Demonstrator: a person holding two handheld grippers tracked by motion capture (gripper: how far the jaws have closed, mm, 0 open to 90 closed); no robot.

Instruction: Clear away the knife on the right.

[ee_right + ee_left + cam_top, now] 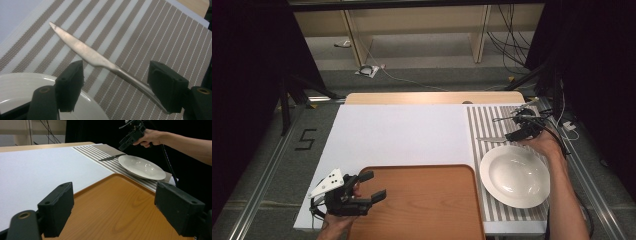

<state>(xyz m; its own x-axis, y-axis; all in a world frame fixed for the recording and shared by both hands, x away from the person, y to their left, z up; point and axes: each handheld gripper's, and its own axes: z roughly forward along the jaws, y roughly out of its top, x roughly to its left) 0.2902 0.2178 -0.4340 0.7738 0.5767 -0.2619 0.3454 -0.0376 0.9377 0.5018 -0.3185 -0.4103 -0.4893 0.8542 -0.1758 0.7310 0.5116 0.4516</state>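
A silver table knife (85,51) lies on the brown-and-white striped placemat (150,32), its blade pointing away from the white deep plate (20,85). My right gripper (116,90) hangs low over the knife with jaws wide apart. The handle runs between them, close to the right jaw. From above, the right gripper (511,136) sits at the far rim of the plate (514,175), with the knife (491,139) to its left. My left gripper (377,184) stands open and holds nothing above the near left corner of the wooden tray (422,205).
A white sheet (397,135) covers the table's middle and left. The tray's raised rim (95,185) borders it. The placemat (484,122) fills the right strip up to the table edge. A thin dark object (502,119) lies farther back on the mat.
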